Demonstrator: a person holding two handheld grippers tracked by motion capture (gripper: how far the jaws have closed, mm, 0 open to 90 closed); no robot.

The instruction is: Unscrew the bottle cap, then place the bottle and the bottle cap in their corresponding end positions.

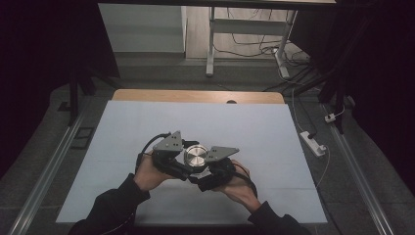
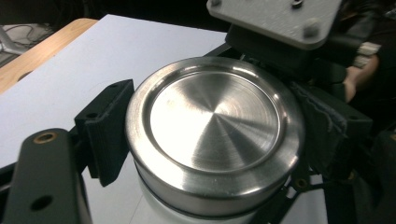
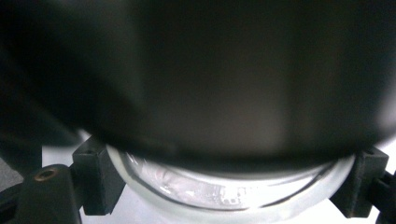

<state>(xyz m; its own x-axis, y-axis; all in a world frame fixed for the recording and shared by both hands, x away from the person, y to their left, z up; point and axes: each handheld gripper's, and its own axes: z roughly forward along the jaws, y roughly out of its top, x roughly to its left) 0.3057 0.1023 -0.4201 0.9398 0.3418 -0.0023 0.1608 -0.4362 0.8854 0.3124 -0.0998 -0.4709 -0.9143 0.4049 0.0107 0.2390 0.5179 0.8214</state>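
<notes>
High view: just below the middle of the frame, the left gripper (image 1: 178, 159) and the right gripper (image 1: 210, 171) meet around a jar with a steel lid (image 1: 195, 155), standing on the white table cover (image 1: 244, 127). In the left gripper view its jaws are clamped on the steel lid (image 2: 215, 130); in the right gripper view the jaws pinch the glass body (image 3: 224, 191) low down. The smooth glass could slip if the lid is twisted hard, or the jar could tip.

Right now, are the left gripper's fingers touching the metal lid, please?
Touching. In the left gripper view, a black finger presses against the rim of the metal lid.
</notes>
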